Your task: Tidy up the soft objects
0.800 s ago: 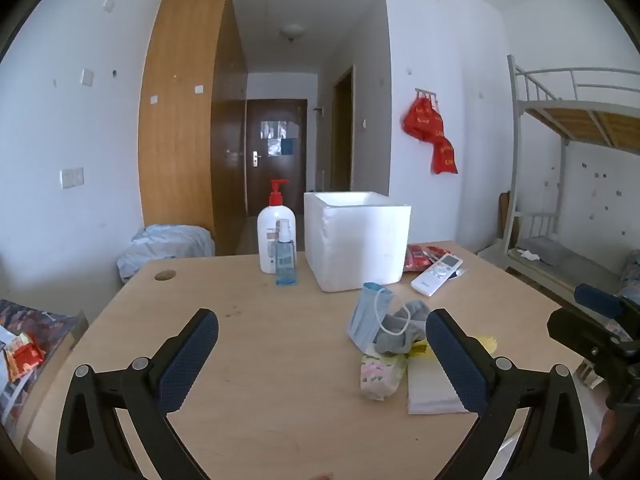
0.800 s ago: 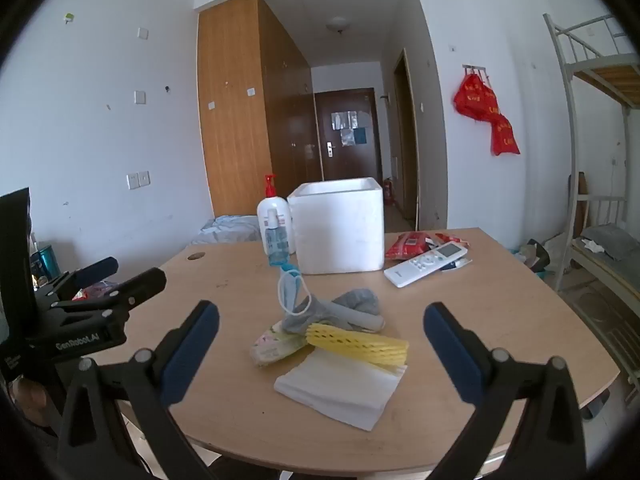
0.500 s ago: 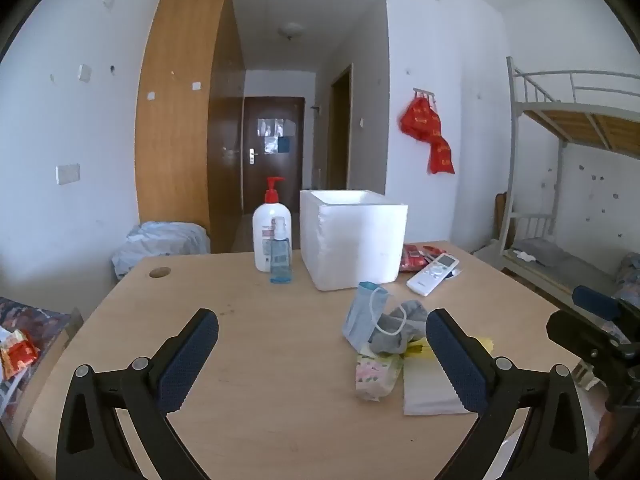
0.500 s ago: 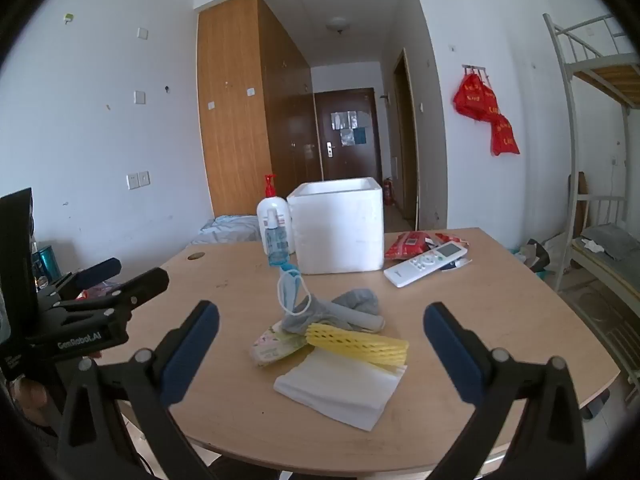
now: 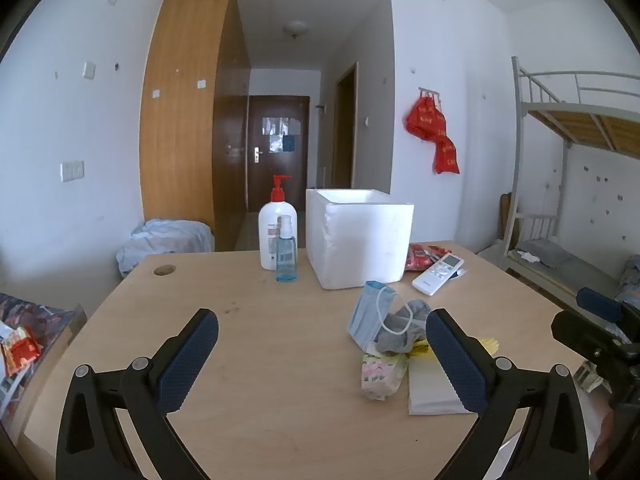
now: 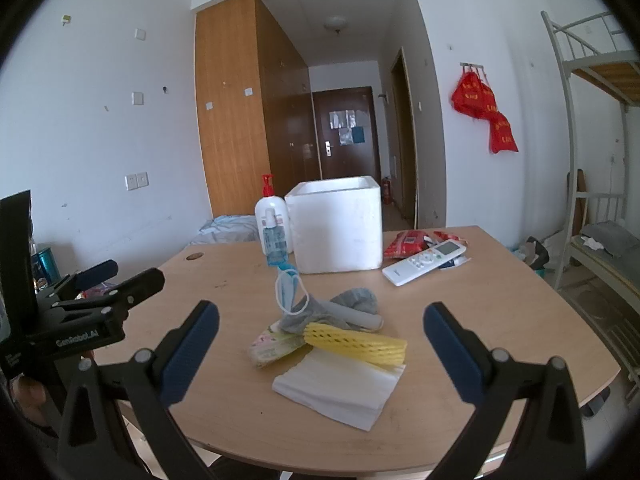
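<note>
Both tongs are wide open and hold nothing: the left tongs (image 5: 322, 354) and the right tongs (image 6: 321, 350). The soft pile, a blue mask (image 6: 287, 286), gray sock (image 6: 352, 310), yellow foam net (image 6: 354, 344) and white tissues (image 6: 340, 390), lies on the counter (image 6: 500, 300) between the right tongs' fingers, with the white box (image 6: 336, 226) behind it.

My left gripper (image 5: 322, 354): black angular frame, two long fingers (image 5: 188, 360) w/ dark blue knurled pads, round silver screws at the pivots. Right gripper (image 6: 321, 350) is the same build, blue textured pads, silver screw heads on black arms. Seen from the right cam, the left unit's side carries white lettering, "GenRobot.AI" I think, bit blurred. Bare fingertips show under it; no sleeve visible.
</note>
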Action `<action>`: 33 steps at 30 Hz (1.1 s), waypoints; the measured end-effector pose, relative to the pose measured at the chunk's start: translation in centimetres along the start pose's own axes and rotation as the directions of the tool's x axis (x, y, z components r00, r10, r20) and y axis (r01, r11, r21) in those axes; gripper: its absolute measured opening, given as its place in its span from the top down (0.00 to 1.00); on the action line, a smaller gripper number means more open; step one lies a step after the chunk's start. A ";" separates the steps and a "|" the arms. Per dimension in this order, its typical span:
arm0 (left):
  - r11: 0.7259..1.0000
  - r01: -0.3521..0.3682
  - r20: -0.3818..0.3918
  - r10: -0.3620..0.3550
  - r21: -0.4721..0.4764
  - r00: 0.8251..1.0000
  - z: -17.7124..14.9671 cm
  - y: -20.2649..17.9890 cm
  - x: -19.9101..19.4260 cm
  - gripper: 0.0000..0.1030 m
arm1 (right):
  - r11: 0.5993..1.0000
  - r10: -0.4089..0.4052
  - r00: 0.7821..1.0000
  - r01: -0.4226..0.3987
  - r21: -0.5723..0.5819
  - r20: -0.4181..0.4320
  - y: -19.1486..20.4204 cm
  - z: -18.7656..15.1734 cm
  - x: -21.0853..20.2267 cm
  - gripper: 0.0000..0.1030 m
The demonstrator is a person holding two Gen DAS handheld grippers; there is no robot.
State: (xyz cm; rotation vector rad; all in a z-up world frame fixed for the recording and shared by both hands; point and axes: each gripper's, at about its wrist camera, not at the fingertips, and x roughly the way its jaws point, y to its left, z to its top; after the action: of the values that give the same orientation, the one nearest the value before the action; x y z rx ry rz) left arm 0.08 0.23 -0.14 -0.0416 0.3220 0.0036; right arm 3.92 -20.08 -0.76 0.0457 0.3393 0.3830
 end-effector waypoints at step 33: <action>1.000 -0.004 0.024 0.004 0.002 1.000 -0.1 -0.1 -0.6 0.00 | 1.000 -0.002 1.000 0.002 -0.003 0.002 -0.3 -0.3 0.0 0.00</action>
State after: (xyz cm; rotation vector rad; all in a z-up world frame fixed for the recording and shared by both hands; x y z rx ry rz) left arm -0.52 0.09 0.00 -0.0386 0.2983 0.0079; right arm 3.91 -20.32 -1.08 0.0426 0.3364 0.3817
